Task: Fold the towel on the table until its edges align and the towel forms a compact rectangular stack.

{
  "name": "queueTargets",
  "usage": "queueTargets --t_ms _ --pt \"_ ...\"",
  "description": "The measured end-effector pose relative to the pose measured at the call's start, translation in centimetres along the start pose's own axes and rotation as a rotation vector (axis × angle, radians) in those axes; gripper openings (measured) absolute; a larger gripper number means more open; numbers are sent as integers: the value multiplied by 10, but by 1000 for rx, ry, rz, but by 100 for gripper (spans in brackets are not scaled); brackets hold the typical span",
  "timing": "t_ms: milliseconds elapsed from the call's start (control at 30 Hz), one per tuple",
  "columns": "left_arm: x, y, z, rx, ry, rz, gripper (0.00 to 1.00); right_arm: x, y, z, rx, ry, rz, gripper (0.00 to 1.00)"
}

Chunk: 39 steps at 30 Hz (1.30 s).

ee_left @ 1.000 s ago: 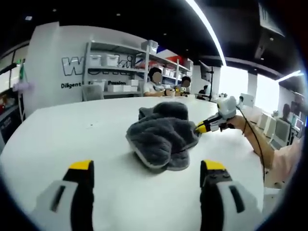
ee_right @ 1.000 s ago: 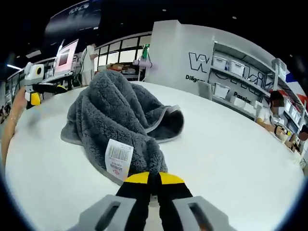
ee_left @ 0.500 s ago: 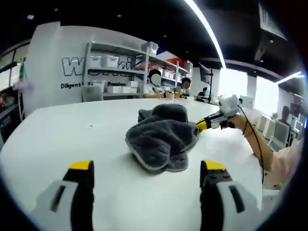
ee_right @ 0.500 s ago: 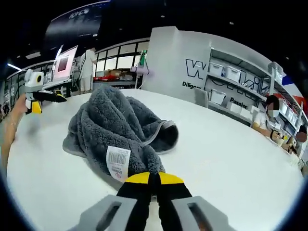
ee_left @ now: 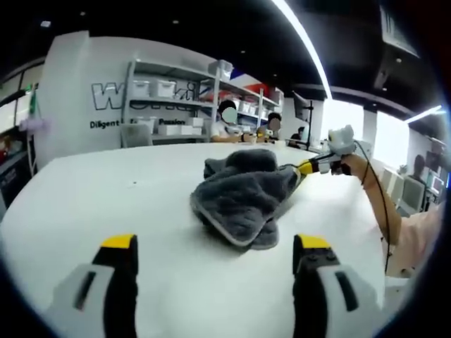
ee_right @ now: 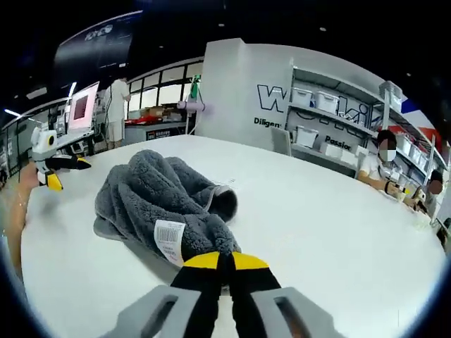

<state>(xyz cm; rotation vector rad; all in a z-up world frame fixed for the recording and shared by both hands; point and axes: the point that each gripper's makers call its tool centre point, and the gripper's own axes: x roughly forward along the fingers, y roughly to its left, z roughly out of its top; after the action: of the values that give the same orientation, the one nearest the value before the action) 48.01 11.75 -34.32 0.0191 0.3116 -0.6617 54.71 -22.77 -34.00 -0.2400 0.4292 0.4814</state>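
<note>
1. The grey towel [ee_left: 243, 201] lies in a crumpled heap a little right of the middle of the left gripper view, on the white bench [ee_left: 106, 197]. In the right gripper view the same towel [ee_right: 151, 204] sits left of centre, with its white barcode label [ee_right: 169, 239] turned toward the camera.

2. The right hand-held gripper [ee_right: 224, 271] rises from the bottom centre of its own view with its yellow-tipped jaws pressed together on the near edge of the towel, just right of the label. In the left gripper view the right hand-held gripper [ee_left: 304, 169] comes in from the right and meets the towel's far right edge.

3. The left hand-held gripper [ee_left: 215, 257] has its jaws spread wide at the bottom of its view, holding nothing, well short of the towel. In the right gripper view the left hand-held gripper [ee_right: 60, 172] sits small at the far left, apart from the cloth.

4. Judged from the bunched shape, the work is at the very start: one edge is pinched and the cloth has yet to be spread flat, with no fold made.

5. The next move likely calls for the left hand-held gripper to take a second point along the towel's edge, so that both can draw it out flat before folding.

6. Shelves [ee_left: 183, 91] with bins stand behind the bench at the upper centre.
</note>
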Motion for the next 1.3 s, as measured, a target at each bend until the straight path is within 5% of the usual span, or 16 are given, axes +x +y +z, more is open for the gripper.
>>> queueTargets --t_ms 233,567,967,1300 --pt "0 2 1 -2 -1 0 96 -14 -41 -4 3 31 -110 4" --pt "0 1 0 0 3 -3 96 -16 -106 -35 -112 208 -334 4" --pt "0 0 -4 3 15 0 96 1 -154 -34 -236 244 -493 4" --pt "1 -1 -7 3 23 3 96 19 -187 -38 -380 312 -549 4"
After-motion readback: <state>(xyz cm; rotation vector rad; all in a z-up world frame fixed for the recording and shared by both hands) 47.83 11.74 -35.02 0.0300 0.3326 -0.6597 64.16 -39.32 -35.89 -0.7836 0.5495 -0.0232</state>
